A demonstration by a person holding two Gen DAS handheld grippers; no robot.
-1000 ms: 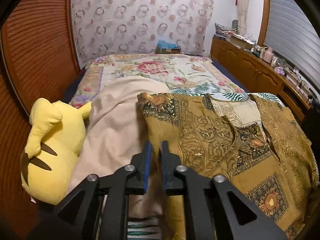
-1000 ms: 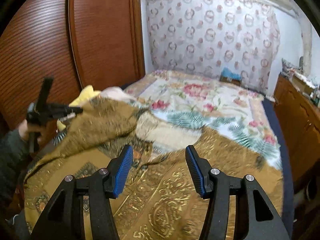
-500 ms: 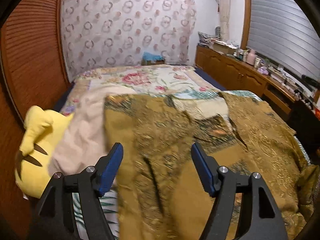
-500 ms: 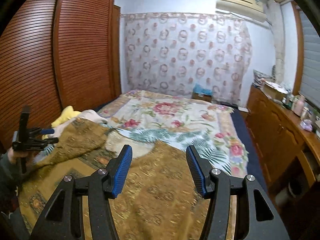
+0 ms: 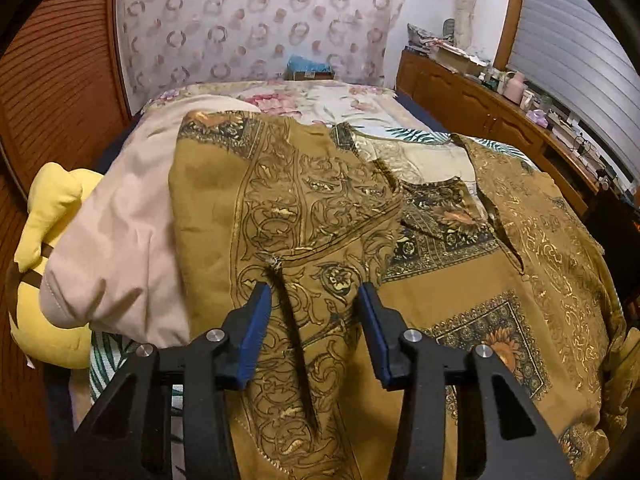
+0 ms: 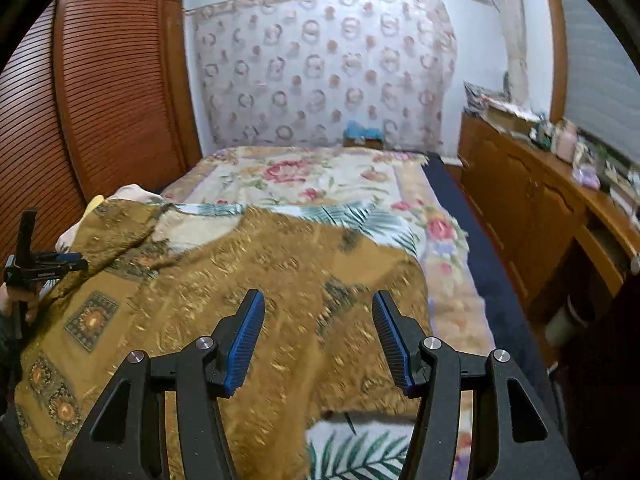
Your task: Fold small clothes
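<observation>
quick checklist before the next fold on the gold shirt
1. Left tool free of cloth: ok, it has just been closing, but its pads do not press the ridge between them.
2. Right tool free: ok, open above the cloth.
3. Gold shirt flat: not ok, left side rides up over the beige cloth.
4. Yellow plush toy clear of shirt: ok.
5. Near hem straight: cannot tell, blurred.
</observation>
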